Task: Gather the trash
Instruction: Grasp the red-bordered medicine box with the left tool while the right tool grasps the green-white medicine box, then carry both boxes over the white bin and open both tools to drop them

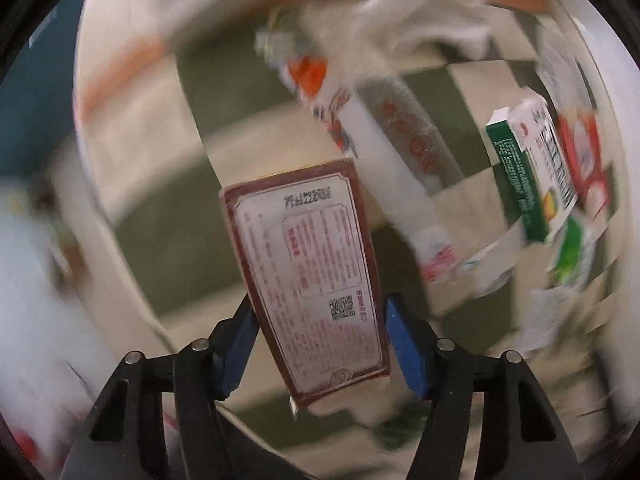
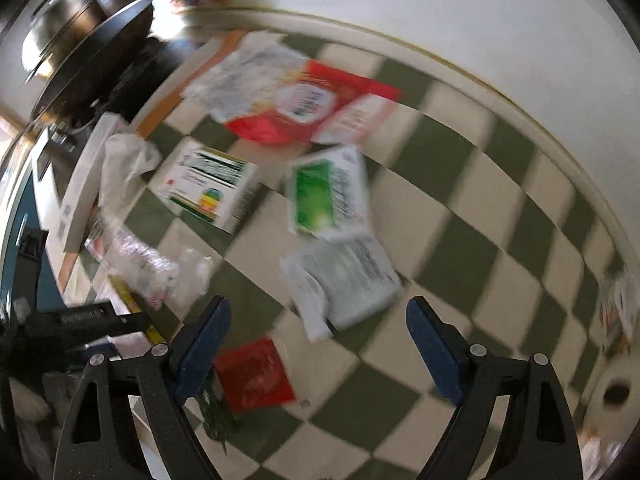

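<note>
While half-open, left hand-held gripper (image 1: 318, 344) straddles maroon-bordered box (image 1: 308, 272).

The tablecloth (image 2: 472, 208) is checked in olive green and cream. A flat carton (image 1: 308, 276) has a maroon border around a pale panel of red print. An upright box (image 1: 524, 172) is green and white. A square foil sachet (image 2: 254, 376) is red; another packet (image 2: 324, 196) is green and white.

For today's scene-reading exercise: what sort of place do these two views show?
Probably a home kitchen or dining table: a green-and-cream checked tablecloth strewn with empty packets, a dark lidded pot at the edge, and a white wall behind.
</note>
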### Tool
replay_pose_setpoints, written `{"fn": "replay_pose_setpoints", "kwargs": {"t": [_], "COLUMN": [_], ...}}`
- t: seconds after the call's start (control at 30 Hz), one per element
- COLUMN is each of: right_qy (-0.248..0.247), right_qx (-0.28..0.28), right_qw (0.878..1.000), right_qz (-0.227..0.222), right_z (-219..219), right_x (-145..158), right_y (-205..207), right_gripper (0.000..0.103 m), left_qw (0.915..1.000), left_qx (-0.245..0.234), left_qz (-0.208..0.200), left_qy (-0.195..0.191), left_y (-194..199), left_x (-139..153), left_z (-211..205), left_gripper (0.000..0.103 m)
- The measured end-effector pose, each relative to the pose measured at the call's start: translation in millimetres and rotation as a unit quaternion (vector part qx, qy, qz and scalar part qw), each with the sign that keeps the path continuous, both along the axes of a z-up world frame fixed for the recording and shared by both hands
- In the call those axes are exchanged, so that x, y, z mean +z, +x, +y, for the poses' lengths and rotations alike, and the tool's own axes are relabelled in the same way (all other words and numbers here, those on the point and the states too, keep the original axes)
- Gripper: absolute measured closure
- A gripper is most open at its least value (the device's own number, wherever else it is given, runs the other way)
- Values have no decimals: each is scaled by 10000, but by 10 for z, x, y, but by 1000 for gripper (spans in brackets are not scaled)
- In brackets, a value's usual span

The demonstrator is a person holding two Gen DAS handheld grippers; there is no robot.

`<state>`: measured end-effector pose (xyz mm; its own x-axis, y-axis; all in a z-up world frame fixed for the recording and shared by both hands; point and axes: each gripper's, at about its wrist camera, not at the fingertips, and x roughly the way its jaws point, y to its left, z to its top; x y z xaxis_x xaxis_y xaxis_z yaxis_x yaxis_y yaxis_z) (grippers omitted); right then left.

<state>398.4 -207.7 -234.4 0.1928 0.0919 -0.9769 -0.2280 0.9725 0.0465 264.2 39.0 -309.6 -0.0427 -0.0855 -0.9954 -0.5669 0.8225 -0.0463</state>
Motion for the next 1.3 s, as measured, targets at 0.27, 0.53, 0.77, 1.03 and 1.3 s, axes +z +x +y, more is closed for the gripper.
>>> {"fn": "replay_pose_setpoints", "kwargs": {"t": [0.27, 0.53, 0.77, 1.03, 1.3], "right_qy": [-434, -545, -11, 346, 856], "right_qx": [1920, 2460, 1896, 1521, 1424], "right_qw": [9804, 9661, 9810, 9876, 9860], "right_qz": [7, 555, 402, -192, -149], "right_z": [992, 1342, 1187, 1447, 2514], "right_x": [-432, -881, -577, 184, 208], "right_y": [642, 920, 849, 292, -990], "right_gripper": [13, 20, 26, 27, 28], "left_qw": [9912, 9953, 9899, 9762, 9798], "left_qx": [-979, -679, -758, -755, -387], "left_qz": [-44, -52, -535, -1388, -1407], "left_qy": [885, 686, 1076, 1486, 1370], "left_y": [14, 61, 121, -358, -1297], "left_x": [203, 184, 620, 1254, 1065], "left_z": [22, 13, -69, 389, 1776], "left_gripper": [44, 48, 49, 49, 49]}}
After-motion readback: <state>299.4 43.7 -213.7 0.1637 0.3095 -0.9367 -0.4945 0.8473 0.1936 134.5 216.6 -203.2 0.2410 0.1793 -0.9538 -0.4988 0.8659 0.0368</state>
